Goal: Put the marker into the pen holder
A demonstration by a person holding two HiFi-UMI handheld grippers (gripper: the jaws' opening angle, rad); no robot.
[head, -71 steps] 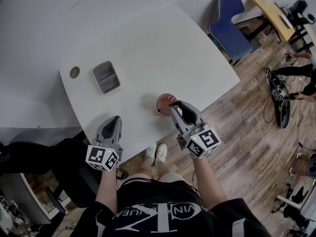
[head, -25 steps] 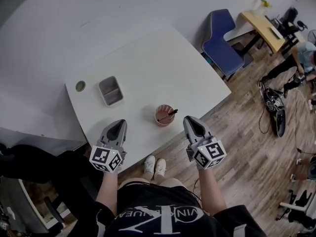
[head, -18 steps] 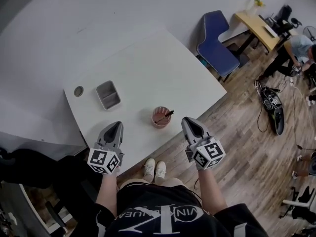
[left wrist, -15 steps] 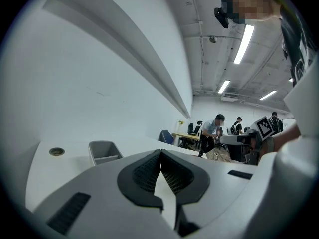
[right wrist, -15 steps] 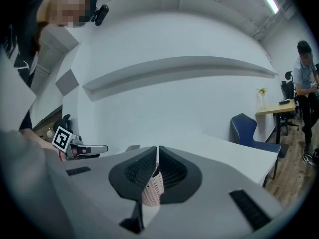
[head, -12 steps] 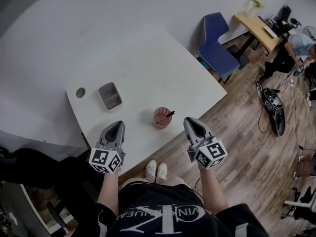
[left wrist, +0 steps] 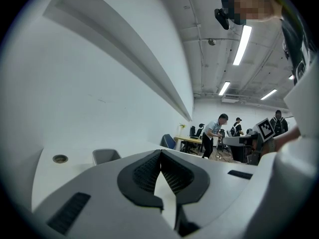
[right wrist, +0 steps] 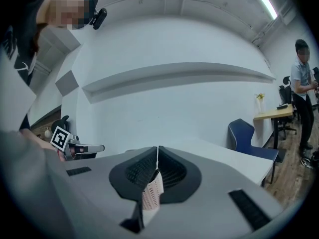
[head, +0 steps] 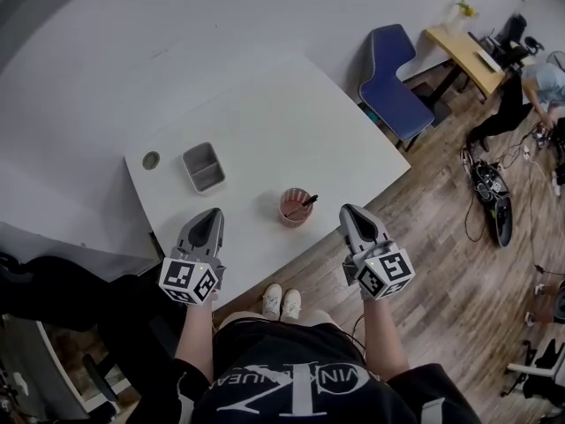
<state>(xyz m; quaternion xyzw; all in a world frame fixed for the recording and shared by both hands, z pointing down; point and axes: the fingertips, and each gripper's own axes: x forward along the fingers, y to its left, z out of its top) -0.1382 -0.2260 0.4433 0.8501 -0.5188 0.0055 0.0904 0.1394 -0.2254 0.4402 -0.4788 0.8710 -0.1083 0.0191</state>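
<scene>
A pinkish mesh pen holder [head: 294, 208] stands near the front edge of the white table [head: 265, 104]. A dark marker [head: 305, 204] leans inside it, its end sticking out over the rim. My right gripper [head: 350, 210] hangs off the table's front edge, right of the holder and apart from it, jaws shut and empty. In the right gripper view [right wrist: 157, 149] the holder [right wrist: 152, 195] shows through the gap below the shut jaws. My left gripper [head: 210, 214] hovers over the table's front edge, left of the holder; its jaws [left wrist: 160, 151] are shut with nothing between them.
A grey rectangular tray [head: 204, 167] and a round cable grommet [head: 151, 160] sit at the table's left end. A blue chair [head: 393, 82] stands beyond the right corner. People and a wooden desk [head: 472, 47] are at the far right, with cables on the wood floor.
My right gripper has drawn back from the pen holder to beyond the table's front edge, leaving the marker in the holder. The left gripper has barely moved.
</scene>
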